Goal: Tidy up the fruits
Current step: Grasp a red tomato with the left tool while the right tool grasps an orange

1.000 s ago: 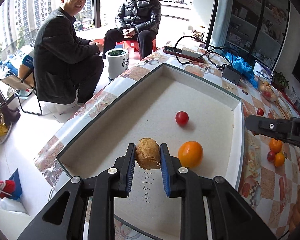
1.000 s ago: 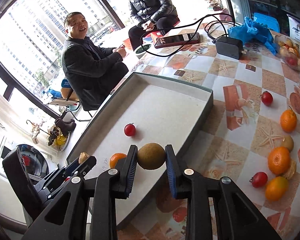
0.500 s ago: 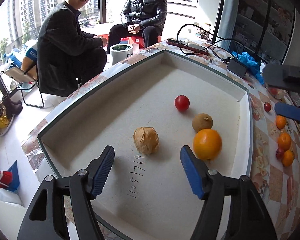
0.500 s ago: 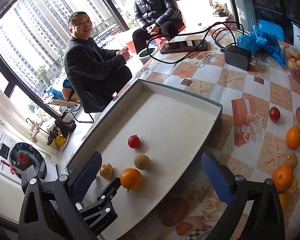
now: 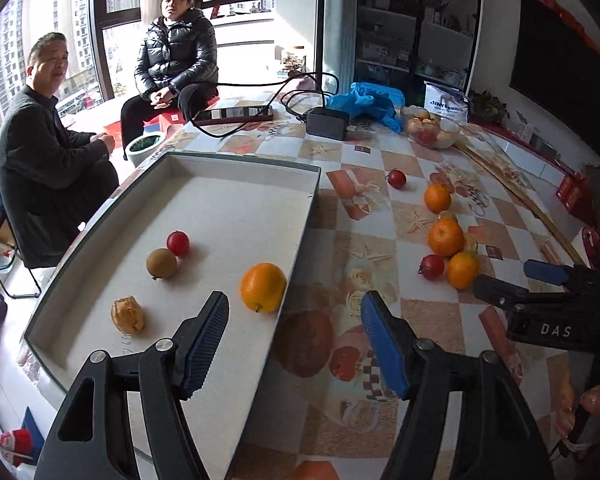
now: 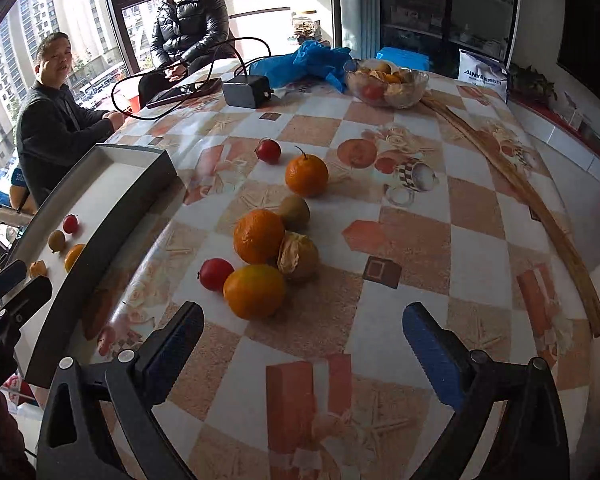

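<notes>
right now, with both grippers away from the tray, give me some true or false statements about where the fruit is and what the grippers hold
1. The tray holds four fruits. True.
2. The left gripper is shut on the orange. False: its jaws are open and empty; the orange lies in the tray.
3. The kiwi in the tray sits right beside the red cherry tomato. True.
4. The right gripper holds a kiwi. False: it is open and empty above the tablecloth.
5. The glass bowl is empty. False: it holds fruit.
</notes>
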Available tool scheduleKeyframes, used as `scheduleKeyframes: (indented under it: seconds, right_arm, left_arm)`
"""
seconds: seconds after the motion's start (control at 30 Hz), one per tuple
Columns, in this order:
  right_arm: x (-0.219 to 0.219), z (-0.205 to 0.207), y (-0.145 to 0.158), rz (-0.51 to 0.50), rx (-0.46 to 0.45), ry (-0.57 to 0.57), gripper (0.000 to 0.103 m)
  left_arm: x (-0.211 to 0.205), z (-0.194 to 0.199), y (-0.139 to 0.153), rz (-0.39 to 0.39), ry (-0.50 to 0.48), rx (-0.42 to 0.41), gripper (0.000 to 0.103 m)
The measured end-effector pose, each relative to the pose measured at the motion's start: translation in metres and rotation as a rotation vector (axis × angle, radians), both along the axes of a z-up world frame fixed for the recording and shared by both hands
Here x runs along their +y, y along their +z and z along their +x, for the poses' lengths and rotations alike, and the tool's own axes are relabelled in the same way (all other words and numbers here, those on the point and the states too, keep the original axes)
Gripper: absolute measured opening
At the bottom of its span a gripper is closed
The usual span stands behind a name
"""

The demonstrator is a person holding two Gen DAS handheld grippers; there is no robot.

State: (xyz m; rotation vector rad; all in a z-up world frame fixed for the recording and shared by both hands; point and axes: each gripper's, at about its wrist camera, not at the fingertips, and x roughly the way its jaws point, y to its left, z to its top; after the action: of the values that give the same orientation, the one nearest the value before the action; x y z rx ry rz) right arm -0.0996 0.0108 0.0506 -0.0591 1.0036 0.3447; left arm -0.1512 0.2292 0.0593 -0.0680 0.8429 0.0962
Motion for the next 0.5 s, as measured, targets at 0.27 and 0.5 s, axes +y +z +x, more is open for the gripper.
scheduleKeyframes:
  seconds: [0.27, 0.5]
  right_arm:
    - [0.026, 0.008, -0.017, -0.015, -0.012, 0.043, 0.072]
    - [0.002, 0.008, -0.013, 0.074, -0.028, 0.025, 0.043]
  left_arm:
    - [-0.010, 0.007, -0.007, 0.037, -0.015, 0.036, 0.072]
    - [-0.044, 0.033, -0.014, 0.066, -0.114, 0.042, 0.072]
